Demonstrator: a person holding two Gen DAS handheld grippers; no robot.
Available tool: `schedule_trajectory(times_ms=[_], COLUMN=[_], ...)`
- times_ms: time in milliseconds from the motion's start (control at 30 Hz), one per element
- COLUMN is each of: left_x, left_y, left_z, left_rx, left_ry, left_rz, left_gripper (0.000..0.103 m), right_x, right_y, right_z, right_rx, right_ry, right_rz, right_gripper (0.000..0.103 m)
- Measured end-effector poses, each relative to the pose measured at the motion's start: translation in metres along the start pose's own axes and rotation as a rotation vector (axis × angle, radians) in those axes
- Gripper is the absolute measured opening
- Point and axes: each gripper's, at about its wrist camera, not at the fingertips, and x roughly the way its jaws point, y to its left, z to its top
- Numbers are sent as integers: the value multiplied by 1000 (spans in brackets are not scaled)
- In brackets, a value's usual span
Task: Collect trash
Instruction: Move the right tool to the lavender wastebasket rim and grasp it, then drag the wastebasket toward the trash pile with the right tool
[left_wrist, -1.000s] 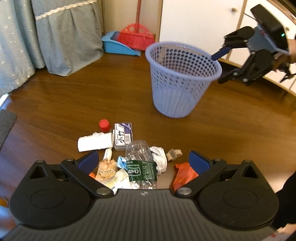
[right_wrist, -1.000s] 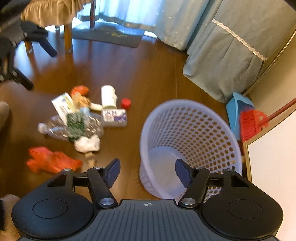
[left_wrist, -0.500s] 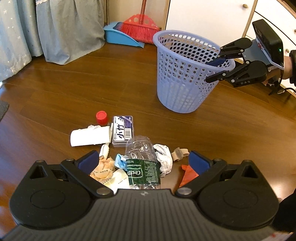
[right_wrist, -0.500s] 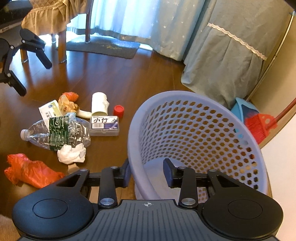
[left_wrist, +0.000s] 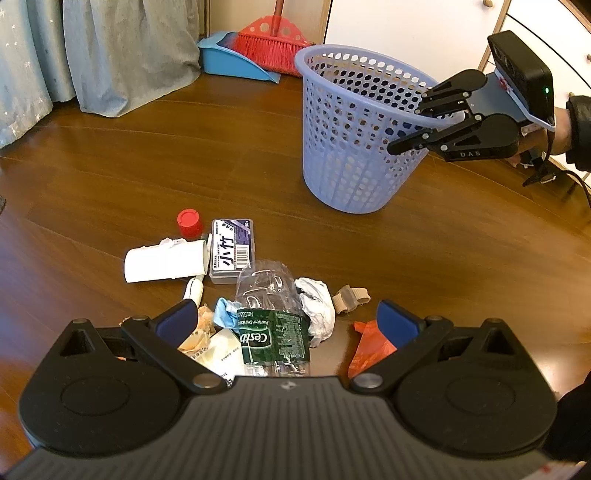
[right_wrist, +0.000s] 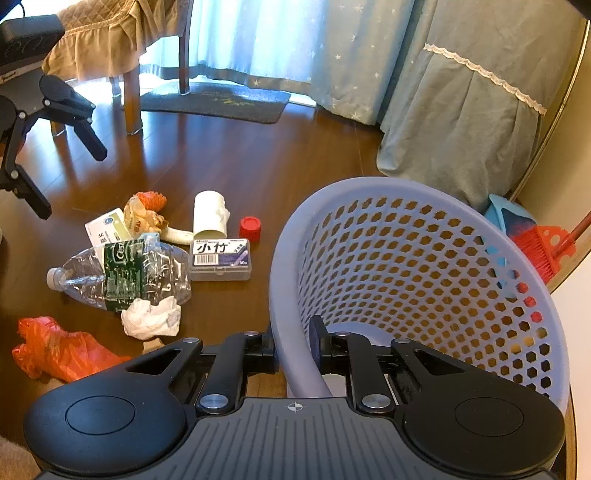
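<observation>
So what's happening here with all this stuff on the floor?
A person is picking up trash with two hand-held grippers. The right hand-held gripper has just been closing on the rim of the lavender wastebasket, one finger inside and one outside. The left hand-held gripper hangs open over the litter pile, above a crushed plastic bottle. Crumpled tissue, an orange plastic bag and a red cap lie on the floor; the basket looks empty.
</observation>
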Motion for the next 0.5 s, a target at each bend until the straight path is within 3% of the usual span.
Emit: schedule_trajectory(times_ms=[333,500], left_x=[1,3], left_y=[0,2], left_z=[-3,-5], left_rx=[-10,-13], left_ry=[8,16], left_rz=[-9,-3], left_gripper=[101,101], right_x=[8,7], right_y=[-4,1], right_z=[1,5], right_rx=[23,13], right_ry=[-9,1], right_rz=[16,-19], right_gripper=[12,4])
